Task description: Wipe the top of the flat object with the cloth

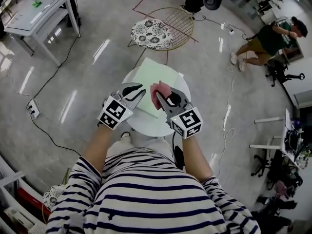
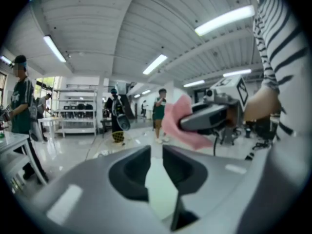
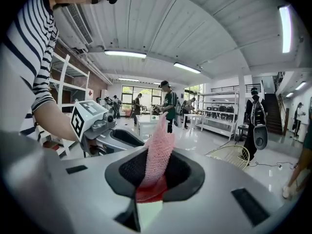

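The glossy floor (image 1: 87,72) fills most of the head view. A grey desk (image 1: 34,16) stands at its far left, and a person in a green top (image 1: 265,40) bends at the far right. Beyond the table is a wire chair (image 1: 168,28) with a patterned cushion (image 1: 152,33). A power strip (image 1: 33,108) lies on the floor to the left.

A person in a striped shirt (image 1: 146,189) stands at the near edge of a small round white table (image 1: 144,125), with a gripper in each hand.

The board (image 1: 158,74), pale green and flat, lies over the far half of the table. Its far corner seems to reach past the far edge, and its near edge crosses the middle of the table.

The left gripper (image 1: 138,91) reaches in at the board's left edge. Its own view shows the jaws a narrow slit apart, with the board's green filling the gap. The jaws do not appear to be clamped on it.

The right gripper (image 1: 161,97) sits just beside the left one, toward the table's right edge and over the near part of the board. Its jaws are pressed together on the cloth (image 1: 158,89).

The cloth is pink and knitted. It is pinched at one end, and the rest stands up in a loose fold out of the jaw tips. In the head view it bunches above the board's middle, close to the left gripper's tips. No view shows whether it touches the board.
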`<state>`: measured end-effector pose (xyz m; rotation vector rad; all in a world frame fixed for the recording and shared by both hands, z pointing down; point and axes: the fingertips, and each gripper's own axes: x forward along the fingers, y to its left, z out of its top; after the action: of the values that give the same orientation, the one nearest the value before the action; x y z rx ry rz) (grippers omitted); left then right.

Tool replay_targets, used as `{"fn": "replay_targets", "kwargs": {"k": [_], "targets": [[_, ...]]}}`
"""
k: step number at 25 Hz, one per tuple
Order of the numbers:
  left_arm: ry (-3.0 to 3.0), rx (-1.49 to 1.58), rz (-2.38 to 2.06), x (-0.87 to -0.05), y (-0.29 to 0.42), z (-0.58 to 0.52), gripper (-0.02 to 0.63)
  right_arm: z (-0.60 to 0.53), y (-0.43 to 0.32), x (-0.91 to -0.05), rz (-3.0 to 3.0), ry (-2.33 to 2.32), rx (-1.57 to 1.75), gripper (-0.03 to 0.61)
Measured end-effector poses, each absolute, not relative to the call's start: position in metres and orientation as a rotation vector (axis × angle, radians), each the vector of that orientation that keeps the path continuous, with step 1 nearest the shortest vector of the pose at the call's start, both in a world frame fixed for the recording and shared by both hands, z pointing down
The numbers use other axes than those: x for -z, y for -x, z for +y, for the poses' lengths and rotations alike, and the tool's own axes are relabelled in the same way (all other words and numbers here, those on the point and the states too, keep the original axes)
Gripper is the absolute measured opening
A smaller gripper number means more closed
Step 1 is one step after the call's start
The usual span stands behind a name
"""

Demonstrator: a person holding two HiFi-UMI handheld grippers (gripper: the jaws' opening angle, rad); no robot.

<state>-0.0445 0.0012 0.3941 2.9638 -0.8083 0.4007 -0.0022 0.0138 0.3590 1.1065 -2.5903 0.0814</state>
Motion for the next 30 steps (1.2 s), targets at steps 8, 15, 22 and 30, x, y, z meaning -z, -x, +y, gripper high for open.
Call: {"fn": "replay_targets", "kwargs": {"k": [8,15,22,30], "targets": [[-2.796,-0.632,-0.877,-0.468,0.051,-0.035,0.179,-0.022,-0.004,-0.402,-2.542,-1.019,-0.162,0.064],[-2.576,-0.870,-0.856,-0.556,0.061,-0.059,0.250,-0.047,-0.015,-0.432,-2.512,-0.953,-0.224,0.064],[-2.390,-0.975,-0.814,-0.616,0.066,-0.069,0.284,-0.061,-0.025,-0.450,-2.486,-0.899,-0.263,0.064],[-2.227,-1.087,-0.793,-0.659,0.069,-0.066,0.290,-0.065,-0.030,-0.461,-2.468,-0.871,-0.290,0.064]]}}
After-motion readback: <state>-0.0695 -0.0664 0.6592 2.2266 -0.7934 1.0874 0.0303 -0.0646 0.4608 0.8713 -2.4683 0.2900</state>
